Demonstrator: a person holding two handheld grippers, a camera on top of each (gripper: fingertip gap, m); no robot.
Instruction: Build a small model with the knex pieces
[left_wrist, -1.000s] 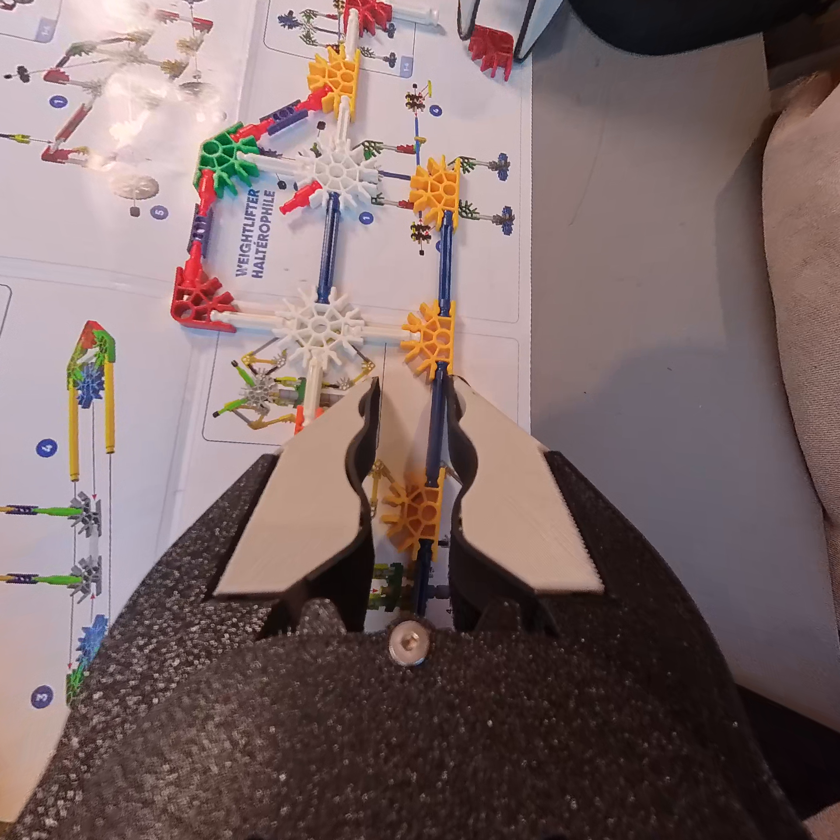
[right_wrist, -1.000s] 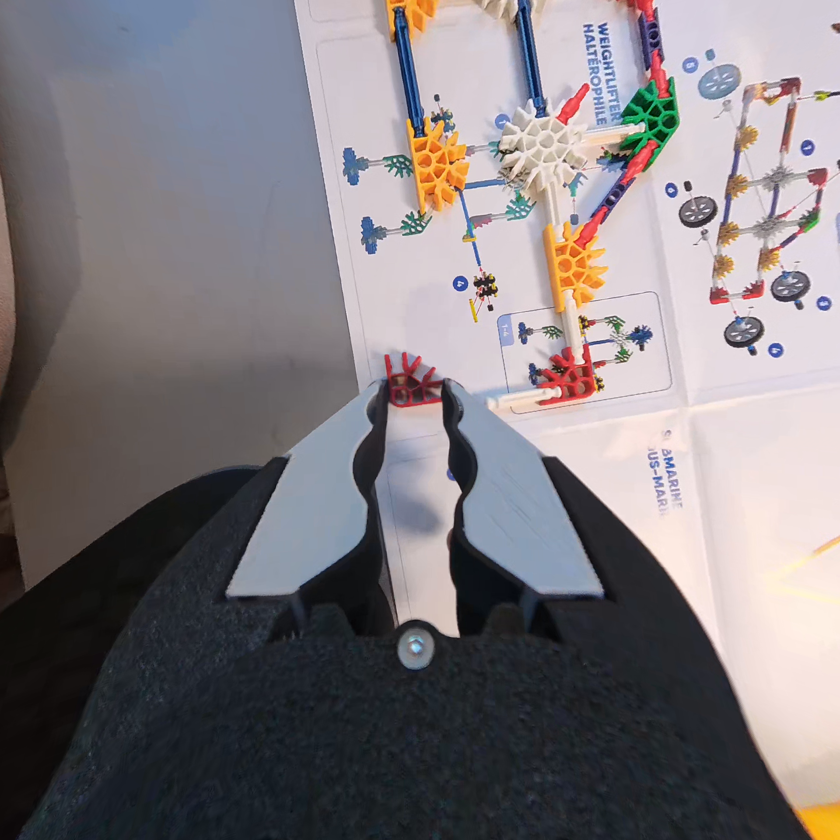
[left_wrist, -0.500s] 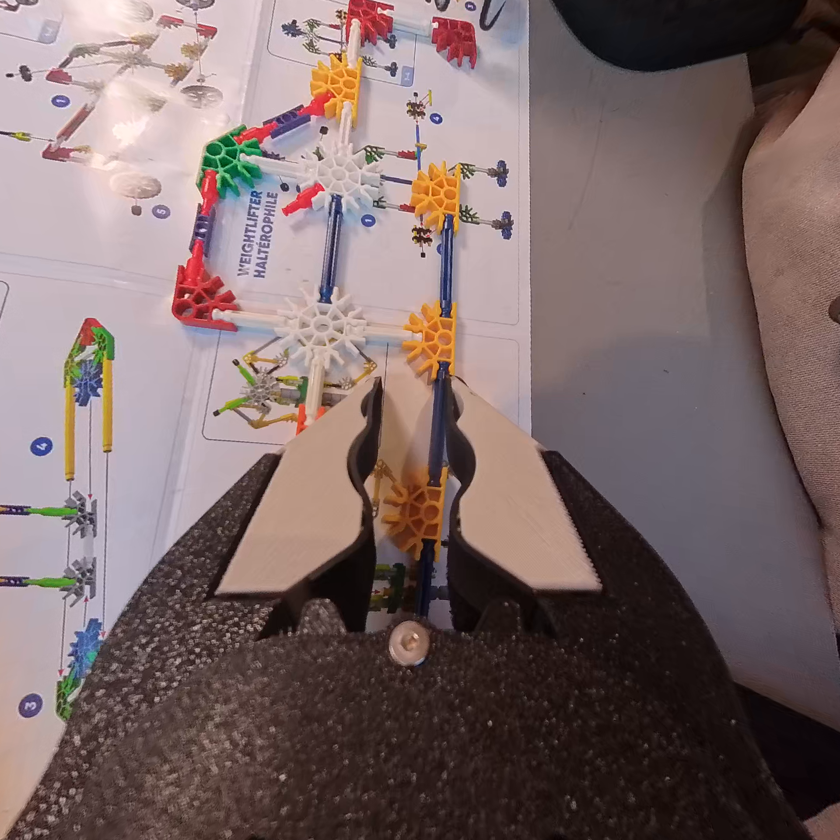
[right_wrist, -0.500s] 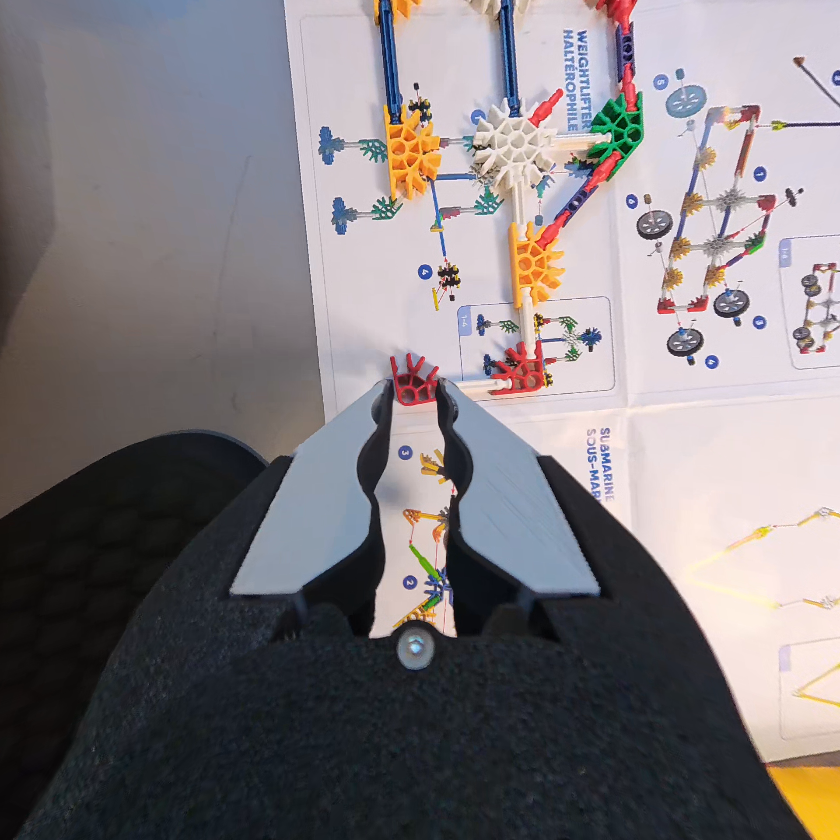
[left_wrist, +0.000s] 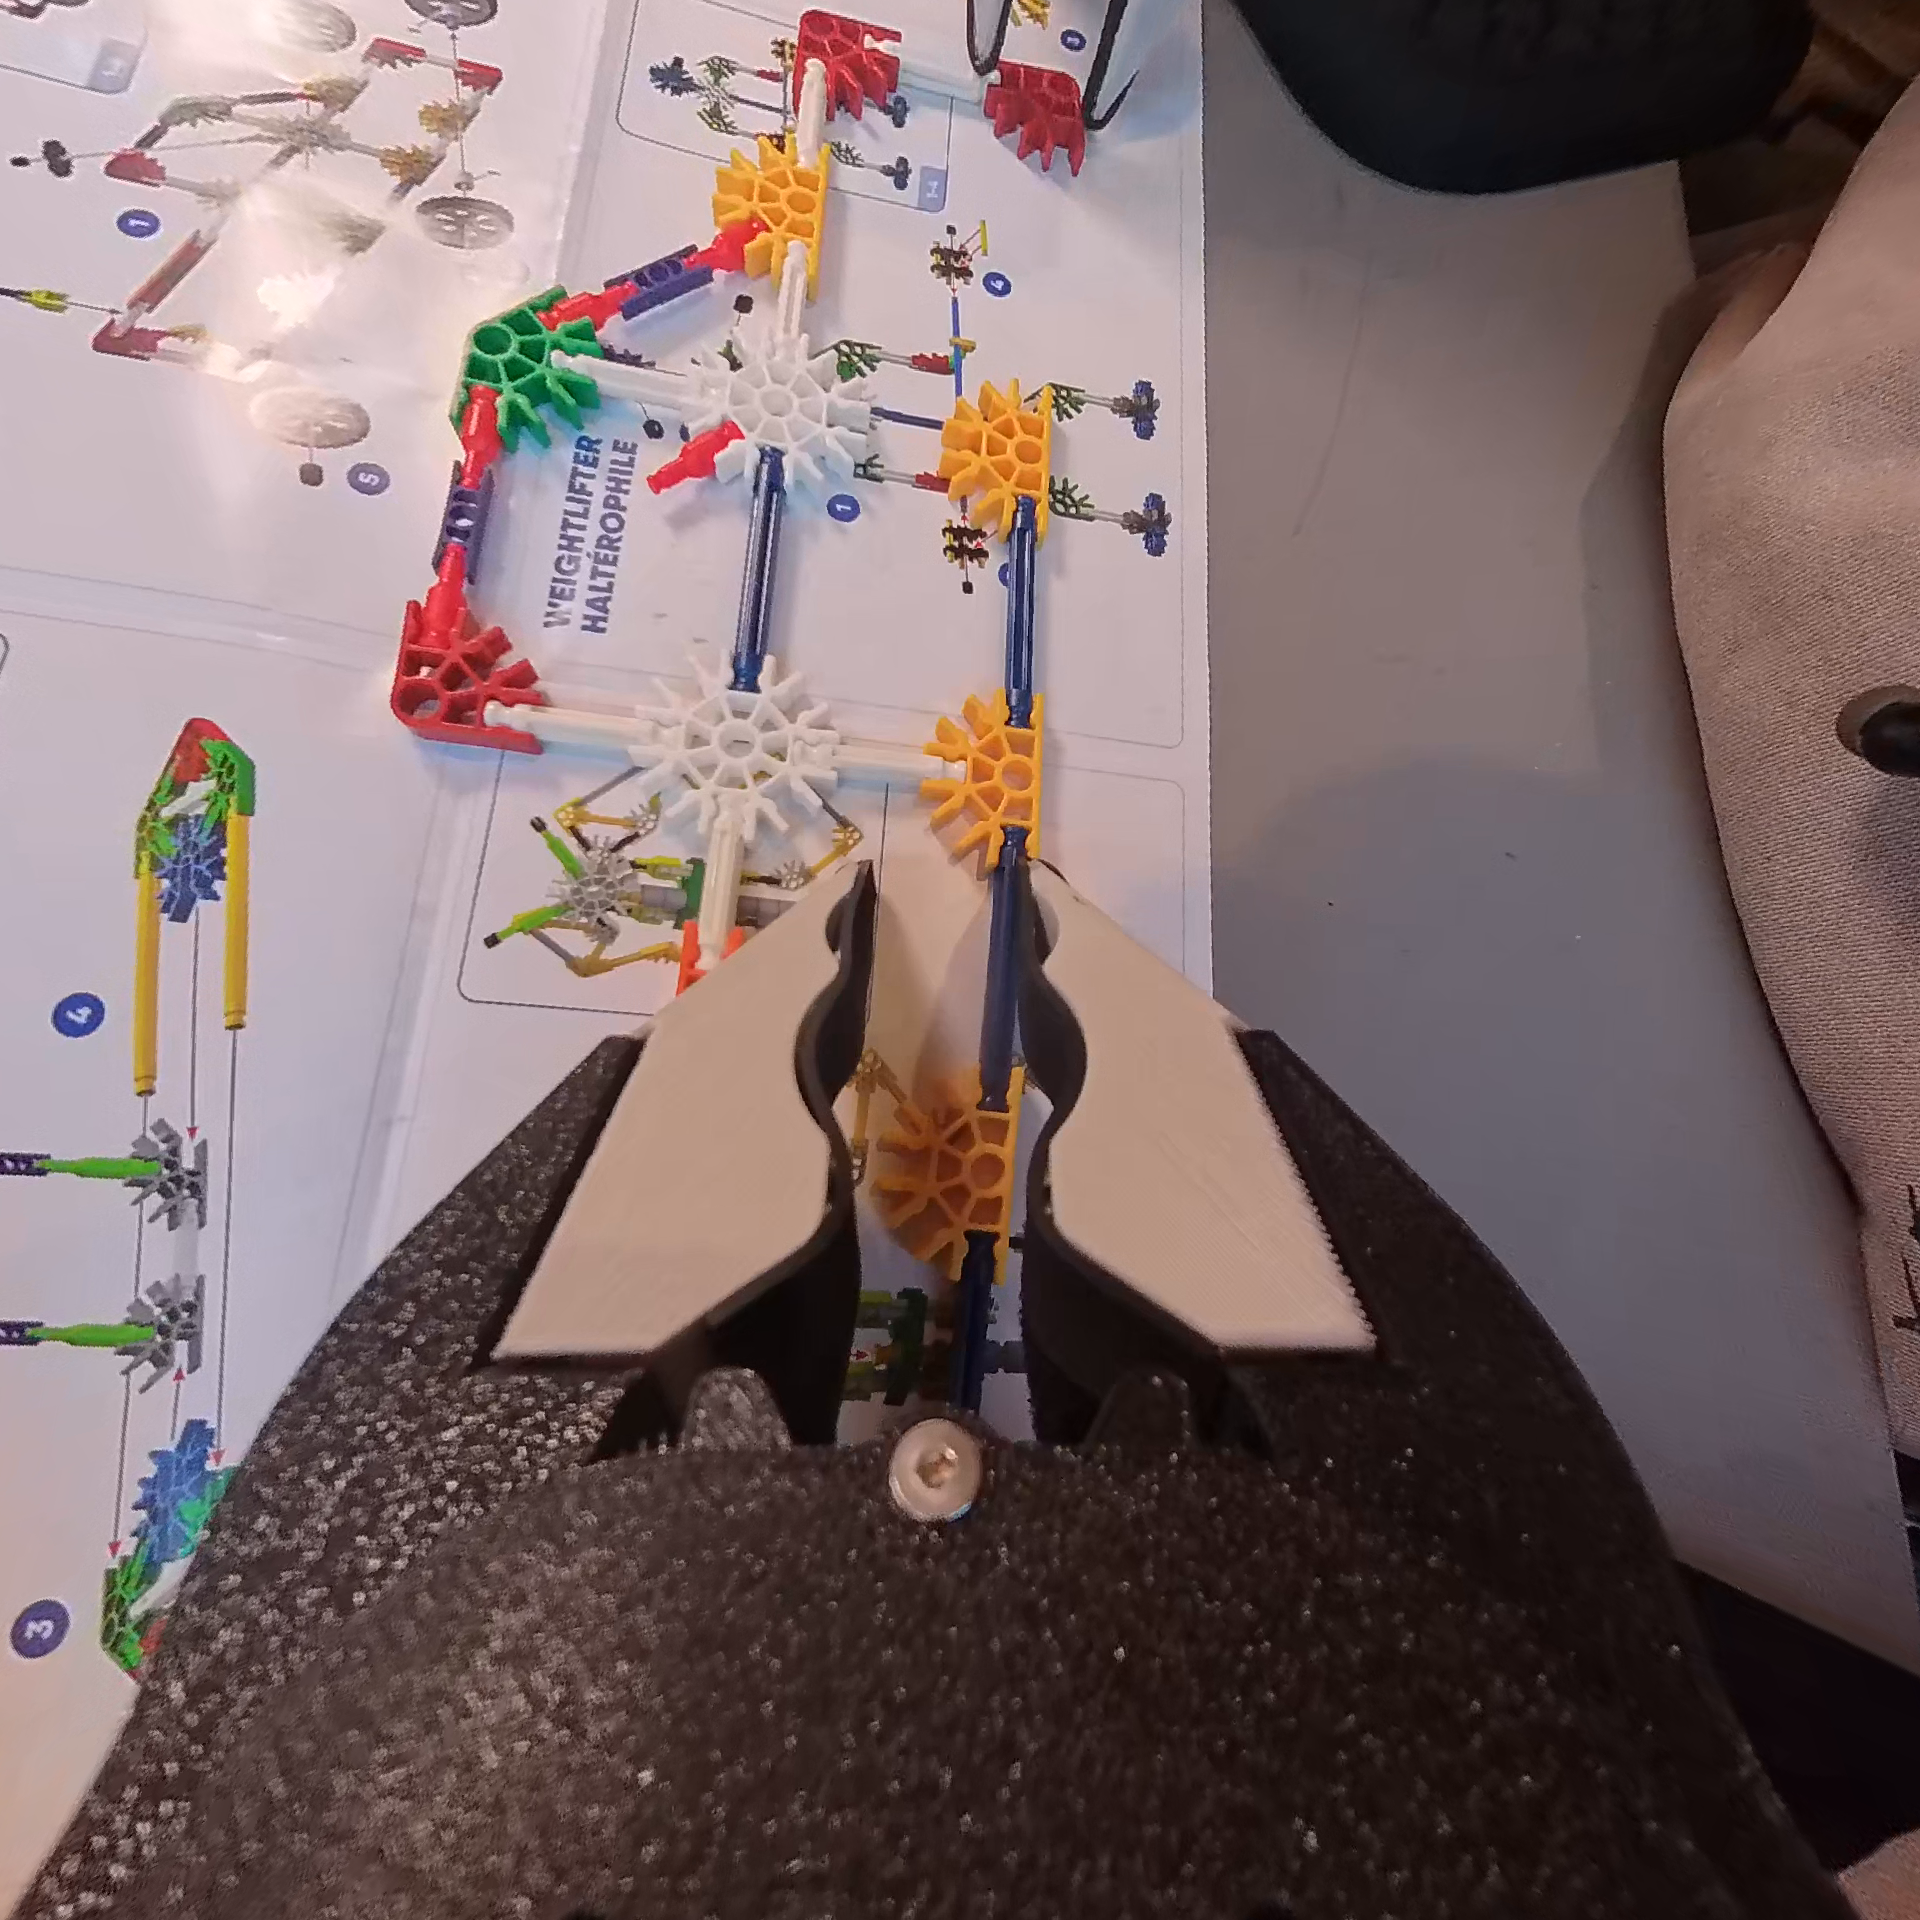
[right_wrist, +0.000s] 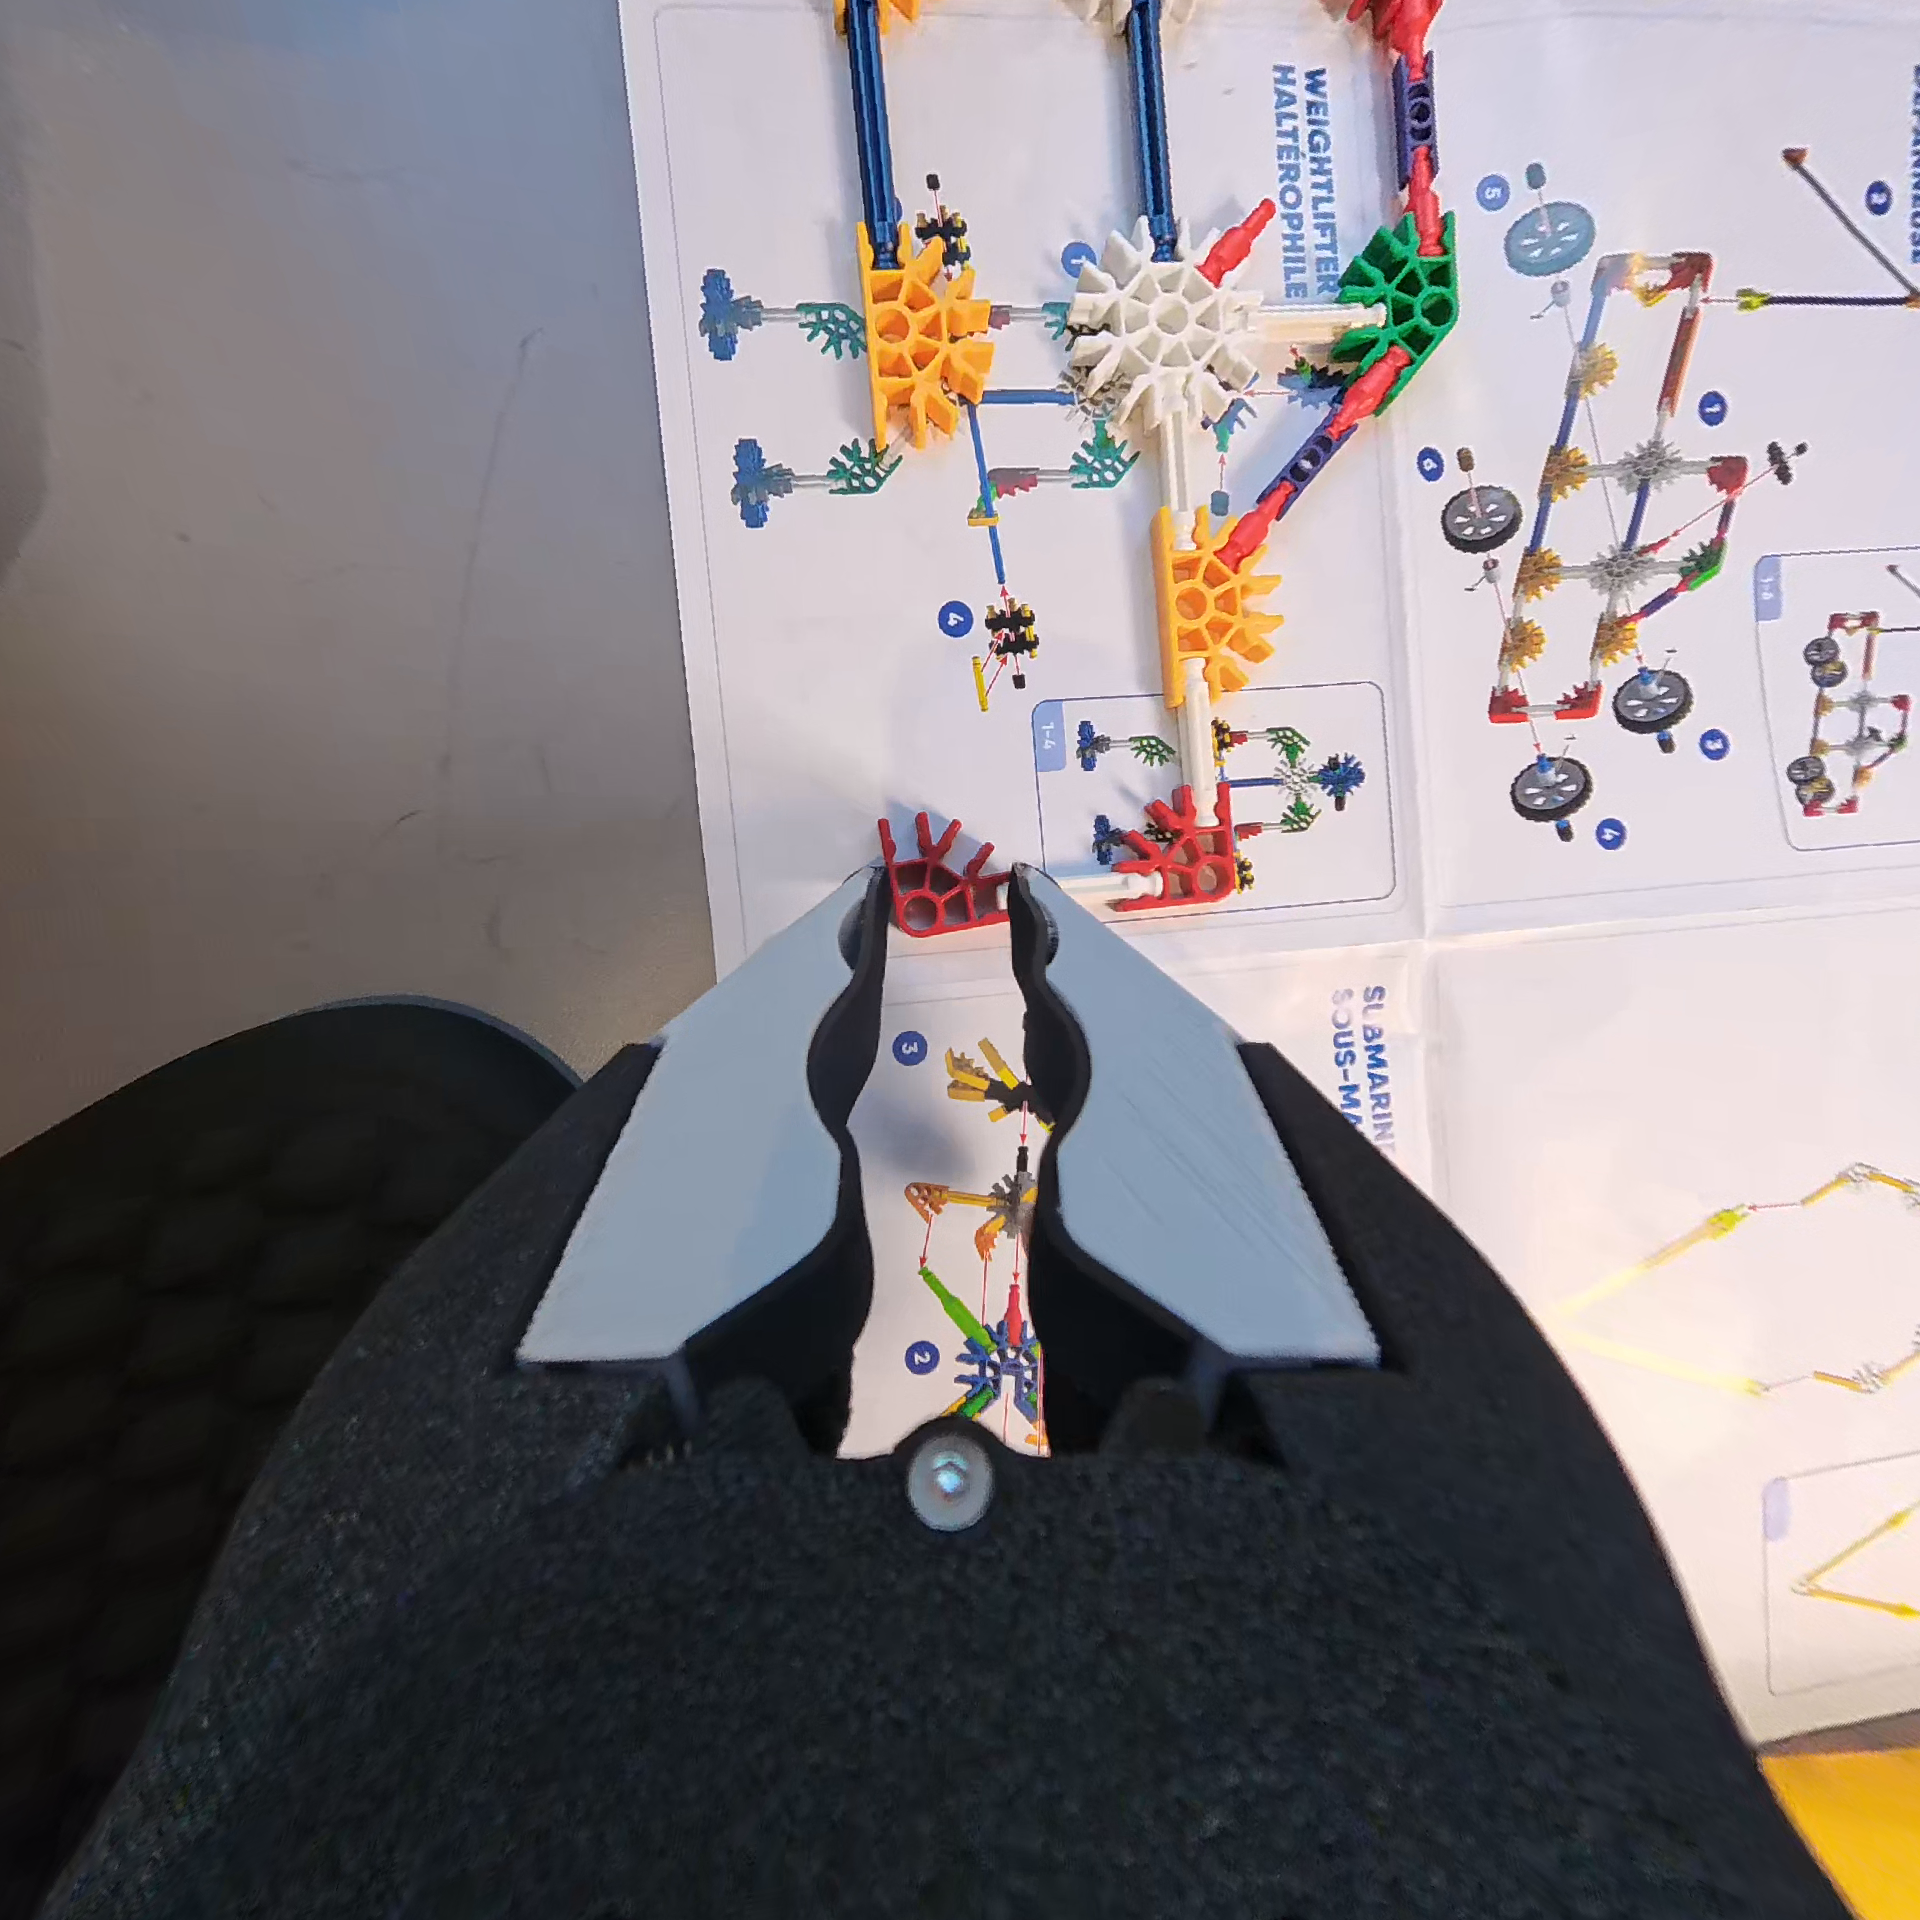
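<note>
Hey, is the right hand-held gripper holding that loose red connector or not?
Holding it: the right hand-held gripper is shut on the red connector, pinched between its fingertips above the instruction sheet.

Red connector (right_wrist: 940, 883) — yellow connector (left_wrist: 951, 1179), blue rod (left_wrist: 1000, 977) — white printed sheet (left_wrist: 312, 727).

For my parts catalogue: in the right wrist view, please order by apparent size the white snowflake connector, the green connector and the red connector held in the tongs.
1. White snowflake connector
2. Green connector
3. Red connector, though the tongs hide part of it.
</note>
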